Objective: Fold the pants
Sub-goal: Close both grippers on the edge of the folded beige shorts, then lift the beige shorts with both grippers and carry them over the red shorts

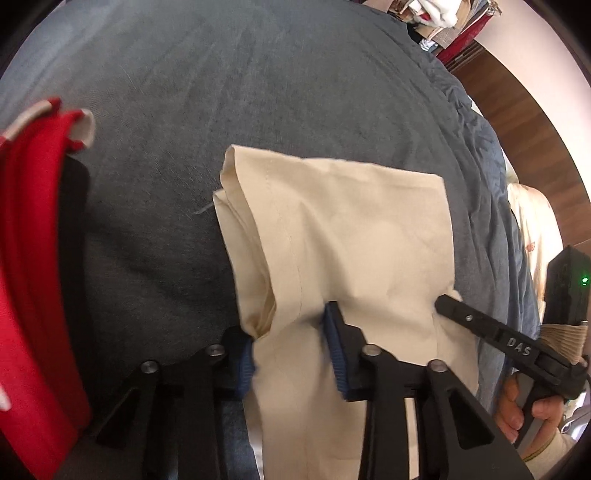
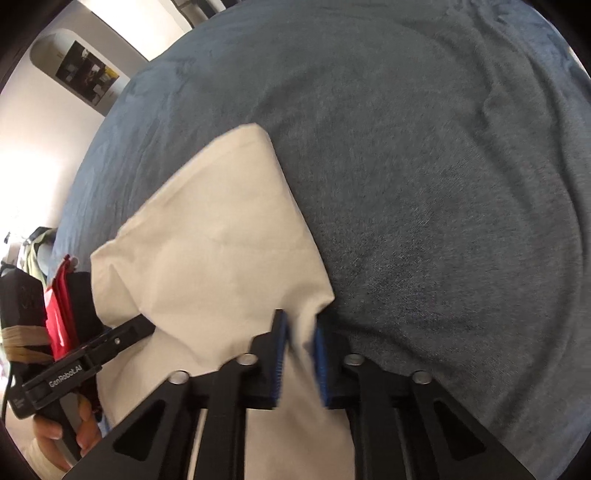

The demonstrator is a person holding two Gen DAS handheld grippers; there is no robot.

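Cream pants (image 1: 332, 236) are clamped at their near edge by both grippers: the left gripper (image 1: 291, 332) has its blue pads closed on a bunched fold, and the right gripper (image 2: 299, 332) is pinched on the adjacent cloth. No container is seen. The pants are spread folded on a blue-grey bedsheet (image 2: 424, 155). Red fabric (image 1: 33, 258) is seen at the sheet's side, a wooden floor (image 1: 517, 110) and piled clothes (image 1: 436, 14) beyond.

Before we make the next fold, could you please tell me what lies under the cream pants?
The cream cotton pants lie on a grey-blue fabric bed cover, visible all around them. Whether anything sits beneath the folded layers cannot be seen; the cloth covers it.
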